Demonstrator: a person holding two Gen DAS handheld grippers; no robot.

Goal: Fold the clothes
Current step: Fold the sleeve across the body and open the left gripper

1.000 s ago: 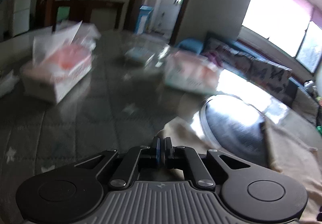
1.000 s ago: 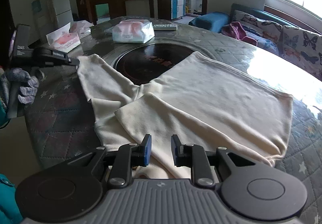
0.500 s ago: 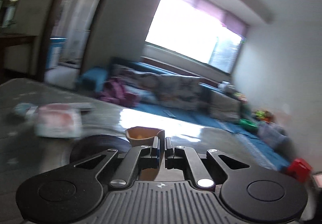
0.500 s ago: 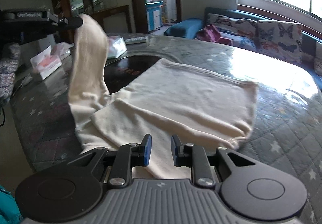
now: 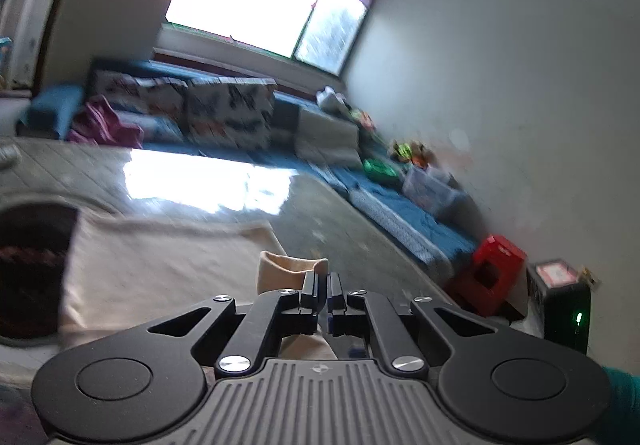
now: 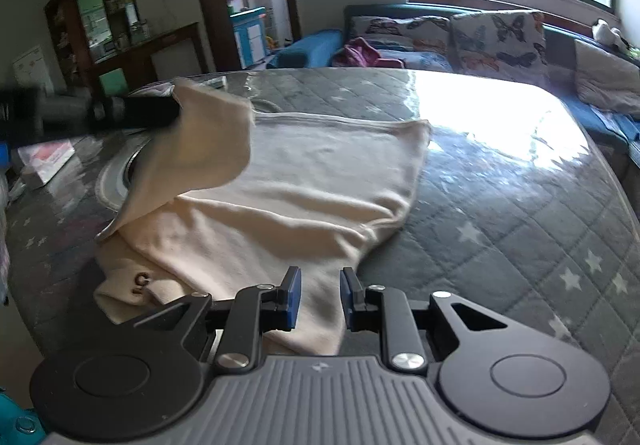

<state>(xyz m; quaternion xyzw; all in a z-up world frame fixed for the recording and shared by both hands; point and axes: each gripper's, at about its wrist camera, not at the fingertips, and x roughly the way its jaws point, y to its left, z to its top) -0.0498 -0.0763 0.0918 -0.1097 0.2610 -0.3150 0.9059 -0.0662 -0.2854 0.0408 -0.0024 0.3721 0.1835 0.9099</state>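
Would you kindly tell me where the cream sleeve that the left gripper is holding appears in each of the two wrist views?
Left wrist view: the sleeve cuff sits low at centre, pinched in the shut left gripper.
Right wrist view: the sleeve rises at upper left, lifted off the cream garment by the left gripper.
Shared landmark: the butterfly-print sofa cushions under the window.

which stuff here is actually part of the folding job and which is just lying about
Part of the job:
- cream garment spread on the table
- its sleeve, lifted over the body
- left claw, shut on the sleeve
- right claw, nothing between its pads

Just lying about:
- tissue pack on the table
- purple cloth on the sofa
- red stool by the wall
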